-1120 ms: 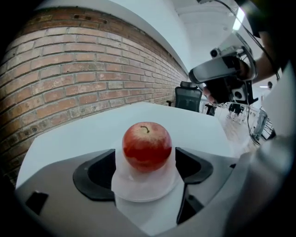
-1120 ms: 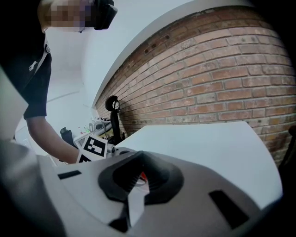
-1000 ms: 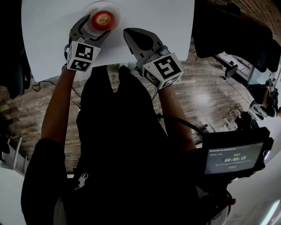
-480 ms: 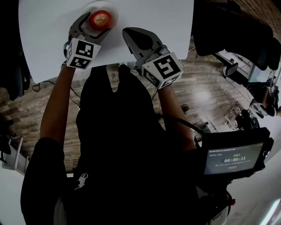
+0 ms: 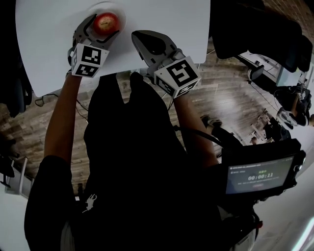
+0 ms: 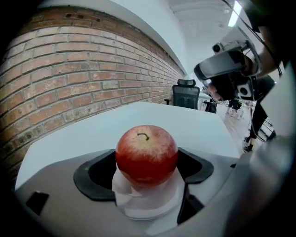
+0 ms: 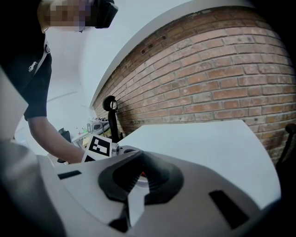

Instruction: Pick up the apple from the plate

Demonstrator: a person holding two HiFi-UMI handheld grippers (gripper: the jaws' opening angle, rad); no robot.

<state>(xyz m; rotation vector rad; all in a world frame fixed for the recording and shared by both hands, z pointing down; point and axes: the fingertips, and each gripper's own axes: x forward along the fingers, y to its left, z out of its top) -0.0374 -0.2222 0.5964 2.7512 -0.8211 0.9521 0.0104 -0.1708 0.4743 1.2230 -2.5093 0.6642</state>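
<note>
A red apple (image 5: pixel 106 23) (image 6: pixel 146 155) sits stem-up on a small white plate (image 5: pixel 120 12) (image 6: pixel 148 203) at the far left of the white table (image 5: pixel 171 19). My left gripper (image 5: pixel 103 25) (image 6: pixel 146 163) has a dark pad against each side of the apple, and no gap shows. The apple still rests on the plate. My right gripper (image 5: pixel 136 36) (image 7: pixel 138 178) hovers over the table just right of the plate, shut and holding nothing. A sliver of red shows past its closed pads in the right gripper view.
The table's near edge (image 5: pixel 147 68) lies just behind both grippers, above a wooden floor (image 5: pixel 230 98). A brick wall (image 6: pixel 69 78) runs along the table's far side. An office chair (image 6: pixel 186 92) stands beyond the table. A screen device (image 5: pixel 260 174) hangs at the person's right.
My left gripper slid forward, so the apple now sits deeper between its jaws. The right gripper drifted slightly left with it.
</note>
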